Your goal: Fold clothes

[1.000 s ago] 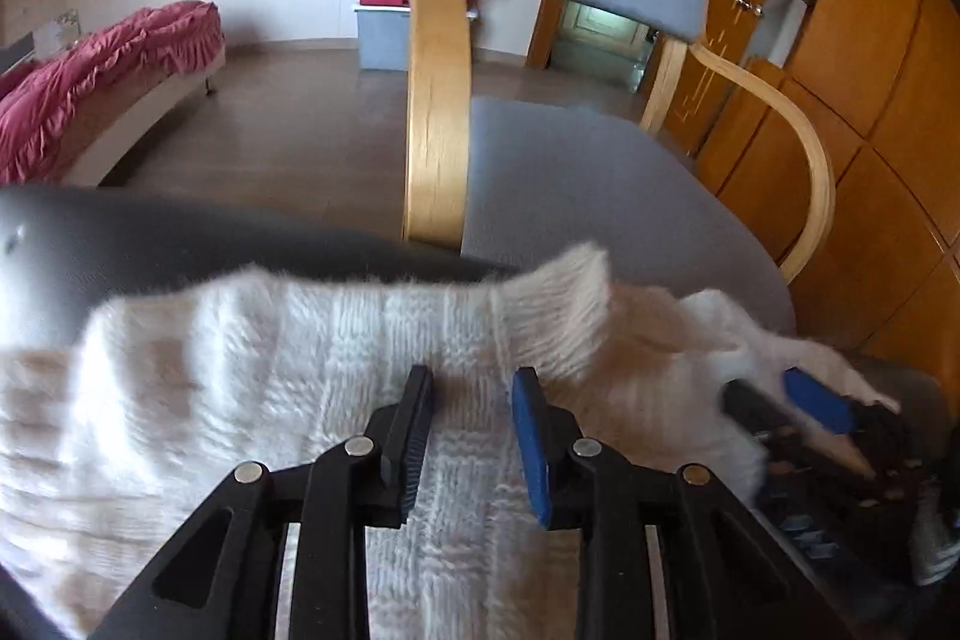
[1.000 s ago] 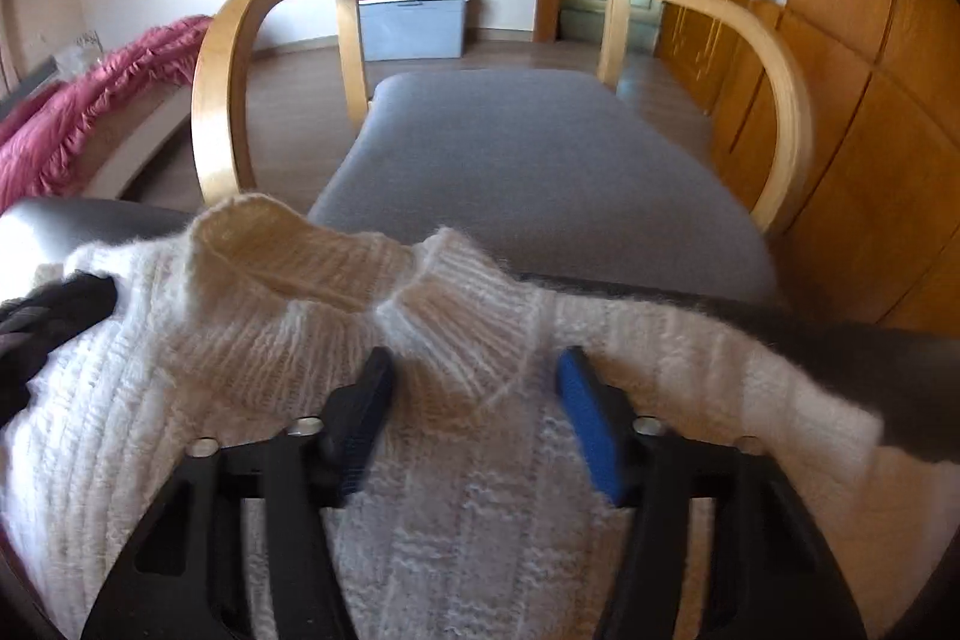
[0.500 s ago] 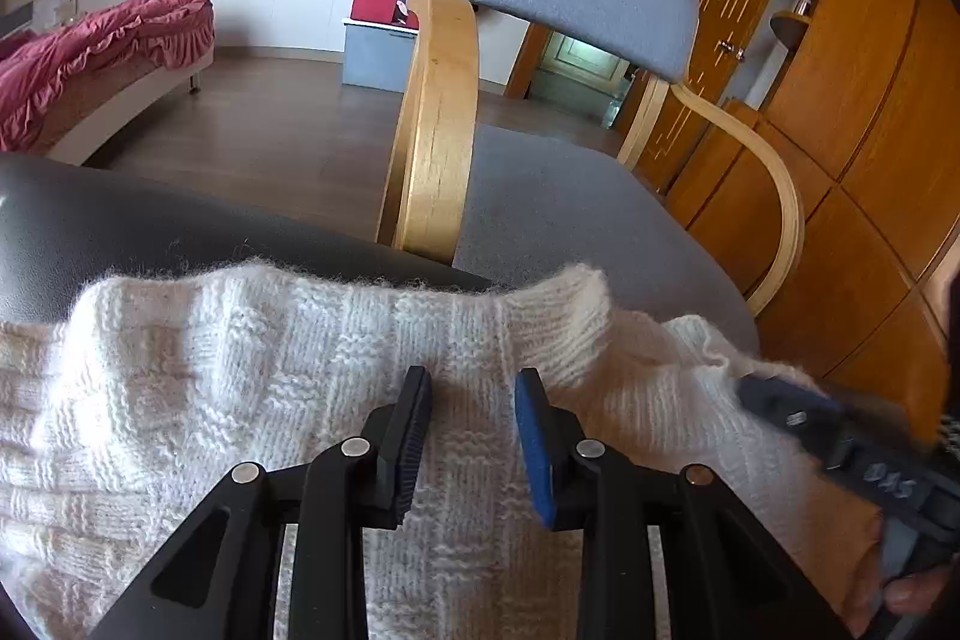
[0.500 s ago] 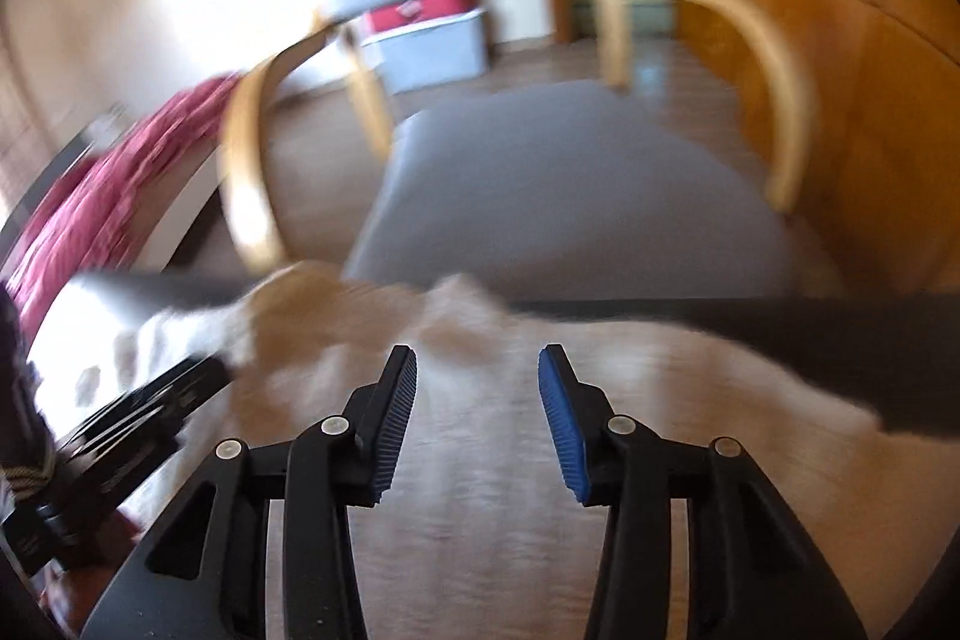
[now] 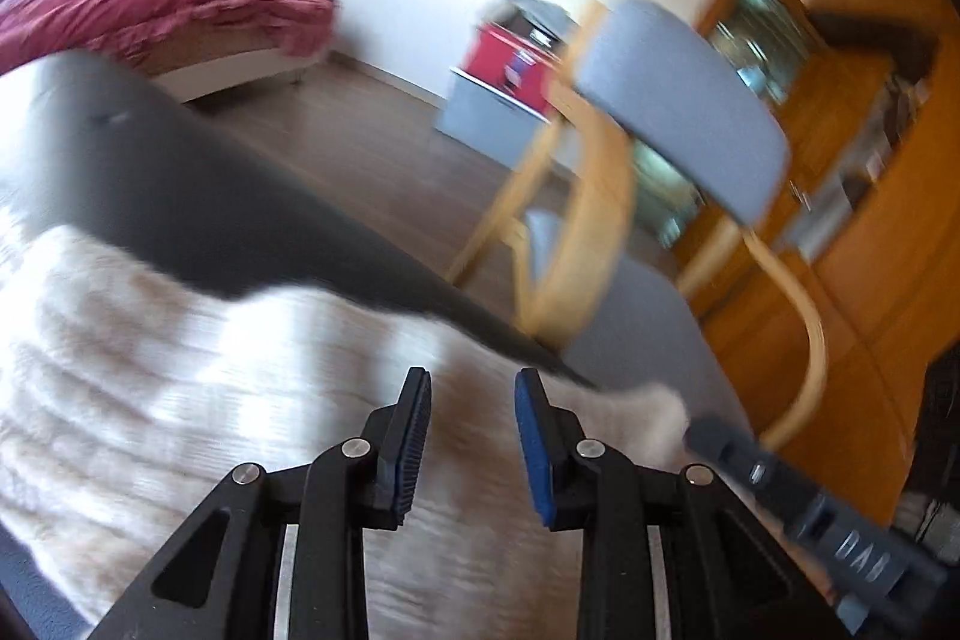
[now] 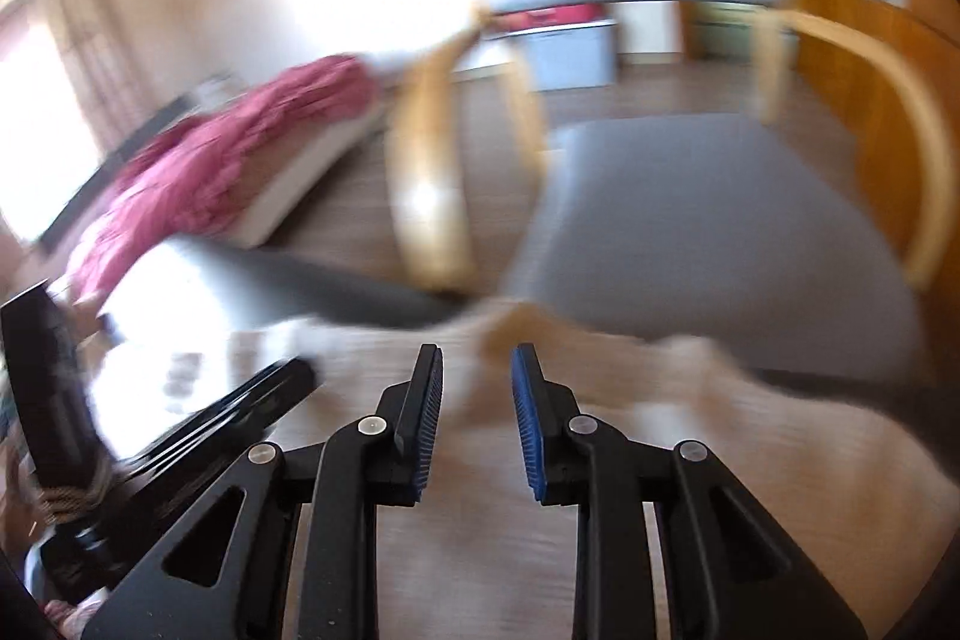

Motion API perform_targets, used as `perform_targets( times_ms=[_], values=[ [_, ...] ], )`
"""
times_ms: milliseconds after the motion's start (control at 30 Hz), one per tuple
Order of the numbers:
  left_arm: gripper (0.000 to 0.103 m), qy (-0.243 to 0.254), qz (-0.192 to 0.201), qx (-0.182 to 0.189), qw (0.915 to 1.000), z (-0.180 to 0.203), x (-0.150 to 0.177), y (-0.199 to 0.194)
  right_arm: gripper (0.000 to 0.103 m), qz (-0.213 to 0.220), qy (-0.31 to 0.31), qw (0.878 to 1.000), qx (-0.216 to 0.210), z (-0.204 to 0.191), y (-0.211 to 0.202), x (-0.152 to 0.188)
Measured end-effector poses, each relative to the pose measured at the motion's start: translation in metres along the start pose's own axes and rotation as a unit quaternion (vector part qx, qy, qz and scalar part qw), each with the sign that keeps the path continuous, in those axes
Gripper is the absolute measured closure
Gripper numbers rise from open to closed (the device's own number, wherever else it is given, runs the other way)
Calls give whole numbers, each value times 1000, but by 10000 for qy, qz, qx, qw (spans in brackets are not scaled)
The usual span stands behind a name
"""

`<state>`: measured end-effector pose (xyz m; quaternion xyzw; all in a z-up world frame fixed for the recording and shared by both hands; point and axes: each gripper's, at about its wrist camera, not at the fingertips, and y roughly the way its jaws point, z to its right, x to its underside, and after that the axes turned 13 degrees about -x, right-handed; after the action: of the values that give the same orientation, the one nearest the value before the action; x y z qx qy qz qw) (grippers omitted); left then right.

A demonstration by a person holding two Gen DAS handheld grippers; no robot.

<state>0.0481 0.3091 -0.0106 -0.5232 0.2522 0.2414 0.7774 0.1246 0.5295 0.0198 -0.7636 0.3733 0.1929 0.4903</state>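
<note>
The left gripper [image 5: 471, 445] hangs over the white knit sweater [image 5: 180, 430] with its two pads spread apart and nothing pinched between them; sweater fabric shows in the gap behind the pads, but the pads do not press on it. The right gripper [image 6: 476, 421] has its jaws closing, with a gap between the pads; the cream knit lies under and beyond them, and through the motion blur I cannot tell whether any fold sits between the pads, though none appears gripped.

The sweater is a thick, fuzzy, off-white knit with raised ribbing, spread flat on a dark grey table [image 5: 180, 196]. In the left wrist view it fills the frame from nine o'clock round to five o'clock, and a ribbed corner of it reaches the table edge at about four o'clock, beside the tip of the right gripper's finger. In the right wrist view its far edge bunches at twelve o'clock just past the pads, and the left gripper's black body enters at eight o'clock.

Beyond the table edge, at one to two o'clock, stands a wooden armchair [image 6: 720, 220] with grey cushions. A bed with a crimson cover [image 5: 150, 4] lies at ten o'clock, and wooden cabinets [image 5: 870, 220] at three o'clock.
</note>
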Motion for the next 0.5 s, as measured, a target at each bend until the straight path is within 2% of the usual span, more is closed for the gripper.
perform_targets(
  times_ms=[67,167,200,233,367,500],
  values=[
    [74,-331,-17,-174,9993,-14,-3,4,77,-223,108,9997,-66,1,23,-2],
    [74,-352,-330,-171,9987,-17,-1,18,80,-418,394,9982,-144,13,52,-1],
    [74,-288,-284,-178,9990,-14,-1,16,86,-304,301,9991,-17,14,50,2],
    [74,-228,-257,-169,9993,-12,0,15,87,-174,183,9996,129,14,48,4],
    [74,-100,-310,-177,9993,-7,3,18,86,151,360,9964,747,35,39,4],
    [74,-135,-326,-155,9993,-9,3,19,86,265,478,9963,657,33,26,7]
  ],
)
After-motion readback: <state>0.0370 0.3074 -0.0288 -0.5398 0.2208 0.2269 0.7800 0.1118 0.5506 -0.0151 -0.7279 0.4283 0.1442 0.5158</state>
